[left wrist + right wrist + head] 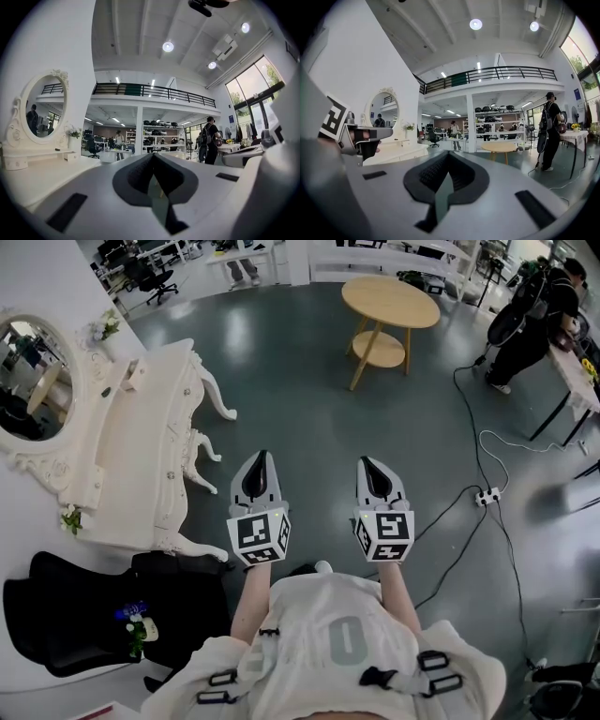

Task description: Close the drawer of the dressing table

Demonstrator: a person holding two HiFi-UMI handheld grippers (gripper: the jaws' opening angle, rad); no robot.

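Grippers stick out side by side in front of the person, level, over the dark grey shiny floor (309, 381). The left grey gripper with its black-and-white marker cube (260, 462) has its jaws pressed together with nothing between them. The right grey gripper with the same kind of cube (367, 467) has its jaws closed and empty too. I think they are held like this because closing a drawer only needs a push. Closed jaws make a good blunt tip for that, and there is nothing to grab.

The white carved dressing table with the oval mirror (141, 456) stands to the left of the left gripper, apart from it, with its back against the white wall (37, 277). Neither gripper touches it. Its long side runs along the wall, from near the person to farther away. Its front, with the curly legs and small knobs, faces out to the open floor. So a drawer would go back in towards the wall. A small white box drawer (137, 372) at the far end of the surface sits crooked, as if pulled out, but it is too small to be sure. Both grippers point past the table, so the person likely needs to turn left first.
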